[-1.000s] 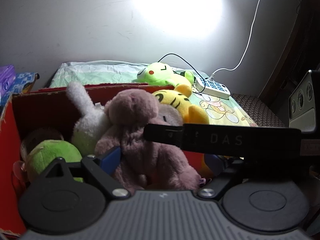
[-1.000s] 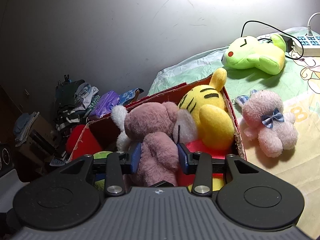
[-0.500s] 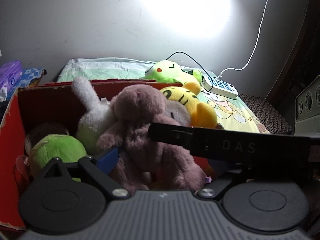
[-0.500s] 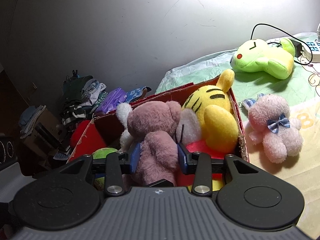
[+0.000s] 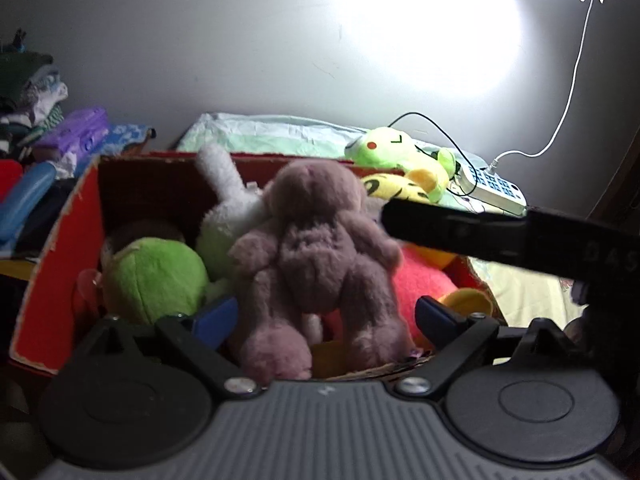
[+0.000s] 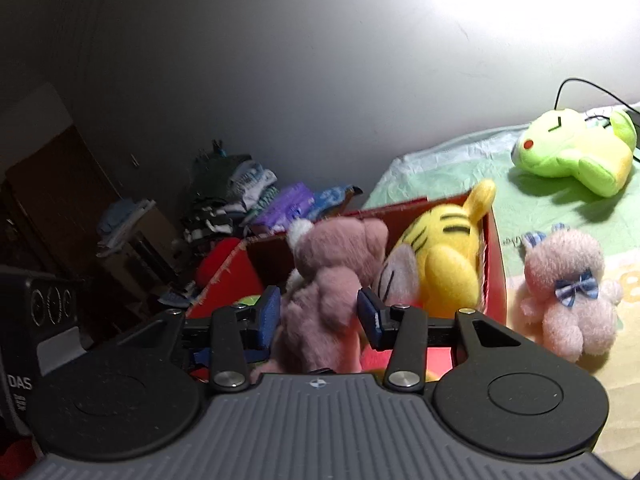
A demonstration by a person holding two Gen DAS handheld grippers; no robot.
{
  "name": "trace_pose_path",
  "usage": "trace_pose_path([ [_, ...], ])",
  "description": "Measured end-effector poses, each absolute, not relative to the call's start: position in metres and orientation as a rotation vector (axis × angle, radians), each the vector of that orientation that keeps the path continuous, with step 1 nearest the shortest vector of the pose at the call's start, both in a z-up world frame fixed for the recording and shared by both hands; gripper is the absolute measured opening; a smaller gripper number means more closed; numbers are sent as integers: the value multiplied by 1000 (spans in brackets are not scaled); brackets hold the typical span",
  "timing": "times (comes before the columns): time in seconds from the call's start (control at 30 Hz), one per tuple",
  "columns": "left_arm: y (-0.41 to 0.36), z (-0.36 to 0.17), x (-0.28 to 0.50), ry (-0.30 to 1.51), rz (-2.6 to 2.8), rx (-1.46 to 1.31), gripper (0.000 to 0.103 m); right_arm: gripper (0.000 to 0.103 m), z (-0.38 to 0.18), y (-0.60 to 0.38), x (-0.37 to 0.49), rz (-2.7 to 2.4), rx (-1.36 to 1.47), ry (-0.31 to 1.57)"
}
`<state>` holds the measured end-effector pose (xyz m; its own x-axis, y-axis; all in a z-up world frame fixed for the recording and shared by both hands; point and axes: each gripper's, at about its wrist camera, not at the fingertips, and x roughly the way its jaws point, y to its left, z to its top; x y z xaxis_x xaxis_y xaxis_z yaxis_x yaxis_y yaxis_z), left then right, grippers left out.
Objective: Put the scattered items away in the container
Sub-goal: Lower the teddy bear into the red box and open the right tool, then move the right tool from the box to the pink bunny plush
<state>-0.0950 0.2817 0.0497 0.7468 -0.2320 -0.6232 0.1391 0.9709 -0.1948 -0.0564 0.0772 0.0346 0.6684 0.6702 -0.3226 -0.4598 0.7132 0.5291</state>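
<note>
A red cardboard box [image 5: 52, 264] [image 6: 494, 264] on the bed holds several plush toys. A mauve plush bear [image 5: 316, 248] [image 6: 328, 292] stands upright in it. My right gripper [image 6: 318, 314] is shut on the bear's body. My left gripper [image 5: 326, 314] is open, its blue pads either side of the bear's legs without pressing them. A yellow tiger plush [image 6: 444, 256], a green plush [image 5: 156, 276] and a white plush [image 5: 228, 208] also sit in the box. A pink bear with a blue bow [image 6: 568, 292] and a lime green plush [image 6: 572, 152] [image 5: 396, 152] lie on the bed outside it.
A white power strip [image 5: 492, 192] with cables lies on the bed near the wall. Piled clothes and a purple pack [image 6: 284, 204] sit left of the box. The right gripper's black body [image 5: 500, 236] crosses the left wrist view.
The right gripper has lifted and pulled back a little with the mauve bear, which stands more upright. The left gripper has drawn back and stays open.
</note>
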Motion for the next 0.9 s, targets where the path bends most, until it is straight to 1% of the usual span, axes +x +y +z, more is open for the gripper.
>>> trace_pose_path([
  [0.07,276,63,-103,665,-180,-124,96,47,43,57,-62,661,435,476],
  [0.13,268,77,-108,628,-183,-119,96,47,45,38,-64,634,437,463],
  [0.27,235,100,-109,562,-284,-143,96,47,26,-15,-62,532,521,542],
  [0.33,207,103,-108,553,-372,-147,96,47,12,-40,-61,471,560,593],
  [0.47,142,84,-98,606,-488,-106,96,46,-8,-88,-65,409,633,669],
  [0.57,107,62,-86,679,-508,-85,96,46,-14,-109,-69,371,637,677],
  [0.67,87,37,-65,751,-505,-119,97,47,-22,-128,-68,361,664,694],
  [0.73,73,29,-60,730,-471,-86,98,47,-28,-135,-62,363,653,717],
  [0.9,52,15,-38,771,-438,-90,98,46,-42,-155,-47,345,641,745],
])
